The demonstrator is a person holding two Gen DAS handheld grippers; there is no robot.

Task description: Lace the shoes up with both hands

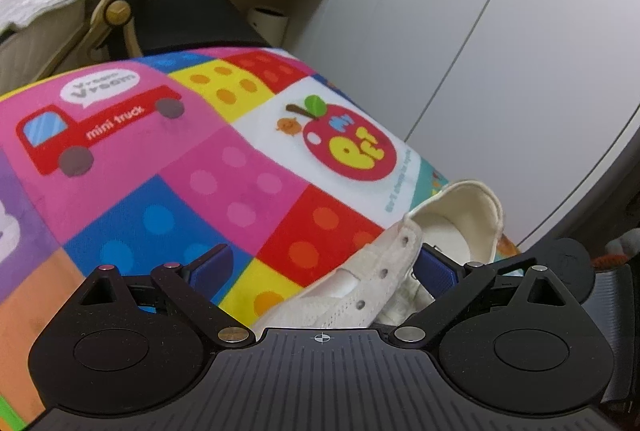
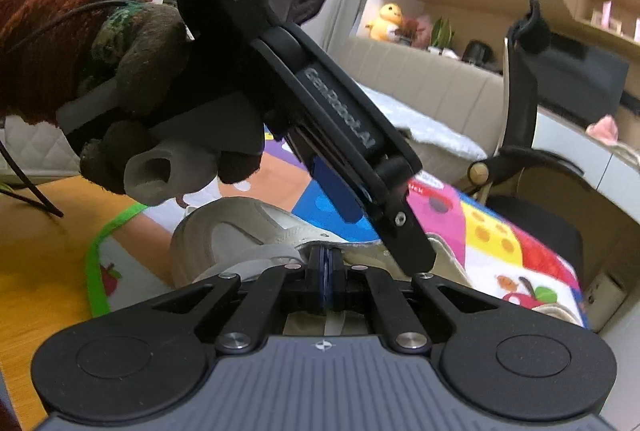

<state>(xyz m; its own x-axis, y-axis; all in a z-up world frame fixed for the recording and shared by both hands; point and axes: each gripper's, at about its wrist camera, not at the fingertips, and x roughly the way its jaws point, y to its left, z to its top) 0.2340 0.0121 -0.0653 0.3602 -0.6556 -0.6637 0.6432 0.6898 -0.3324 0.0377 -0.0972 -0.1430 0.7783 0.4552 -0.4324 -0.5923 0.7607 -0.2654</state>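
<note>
shoe: we see 1 white shoe (image 1: 372,283) lying on the patchwork play mat (image 1: 224,167), which is spread on the floor; its opening is toward the upper right of the left wrist view.
long axis: from the left wrist view it runs from the lower middle up to the right, with the row of eyelets (image 1: 382,273) along that line.
left gripper (image 1: 324,267): its fingers (image 1: 434,273) stand wide apart, 1 pad inside the shoe's opening and the other outside over the mat; we cannot tell whether the inner pad touches.
right gripper (image 2: 325,273): its fingers are pressed together just in front of the shoe's eyelet edge; a pale strip shows under them, but we cannot tell whether it is a lace.
nearer hand: we judge both close, the left 1 already straddling the shoe's side.
left wrist view only: the eyelets, all empty where we see them.
right wrist view only: the gloved hand (image 2: 132,91) holding the left gripper, angled down over the shoe, and the rounded end of the shoe (image 2: 208,231).
coming move: we judge it depends on steadying the eyelet edge.
</note>
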